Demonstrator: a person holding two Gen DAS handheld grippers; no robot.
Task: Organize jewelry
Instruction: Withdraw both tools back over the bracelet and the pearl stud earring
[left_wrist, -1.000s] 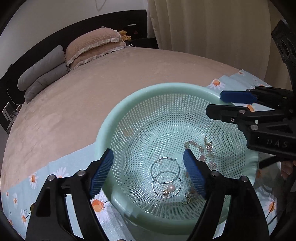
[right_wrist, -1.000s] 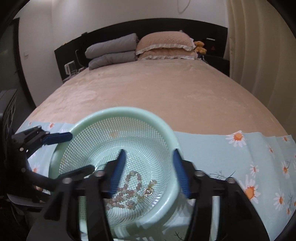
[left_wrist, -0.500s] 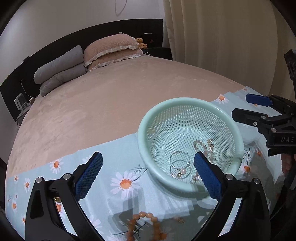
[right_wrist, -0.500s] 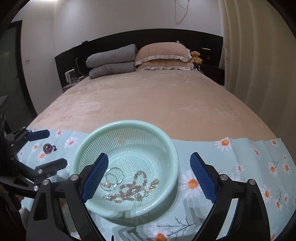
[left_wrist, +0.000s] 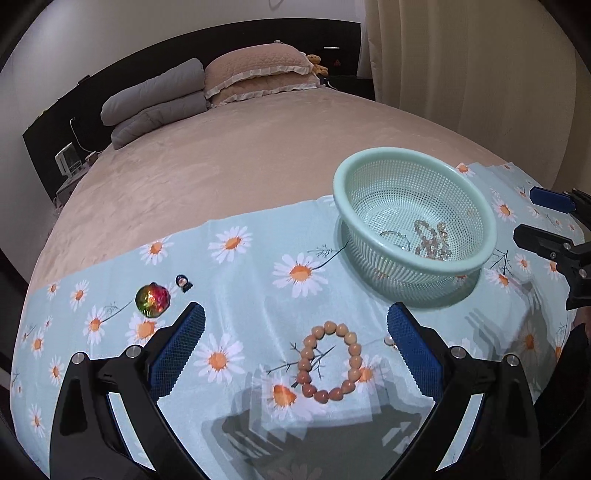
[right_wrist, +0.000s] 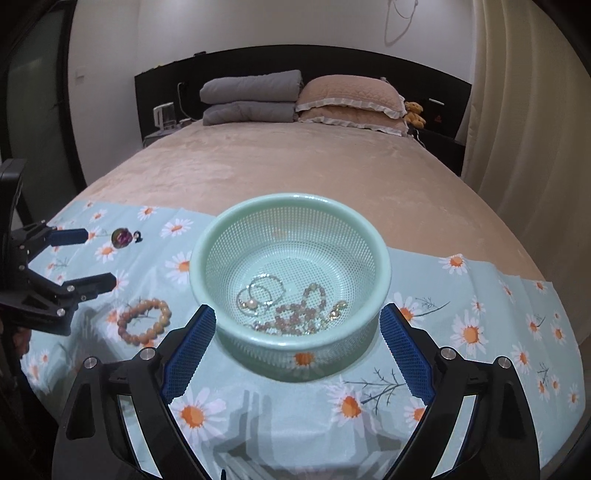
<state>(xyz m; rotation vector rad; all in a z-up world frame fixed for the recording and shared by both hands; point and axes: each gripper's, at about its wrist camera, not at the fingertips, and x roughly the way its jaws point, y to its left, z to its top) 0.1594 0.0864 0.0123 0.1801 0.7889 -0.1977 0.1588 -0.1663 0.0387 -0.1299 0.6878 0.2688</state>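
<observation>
A mint mesh basket (left_wrist: 476, 218) (right_wrist: 384, 266) stands on the daisy cloth and holds hoop earrings (right_wrist: 264, 290), a pink bead bracelet (right_wrist: 295, 317) and small gold pieces. An orange bead bracelet (left_wrist: 328, 362) (right_wrist: 144, 321) lies on the cloth left of the basket. A multicoloured brooch (left_wrist: 152, 299) (right_wrist: 121, 236) and a small dark ring (left_wrist: 183, 283) lie further left. My left gripper (left_wrist: 295, 350) is open and empty, above the orange bracelet. My right gripper (right_wrist: 297, 350) is open and empty, in front of the basket.
The blue daisy cloth (left_wrist: 240, 266) covers the near end of a beige bed (right_wrist: 295, 158). Pillows (right_wrist: 347, 96) and a folded grey quilt (right_wrist: 251, 96) lie at the headboard. A curtain (right_wrist: 528, 129) hangs at the right. A small pearl-like piece (left_wrist: 388, 341) lies by the left gripper's right finger.
Both grippers have pulled back and away from the basket, staying open. The left one has swung left, so the orange bracelet and brooch have come into view.
</observation>
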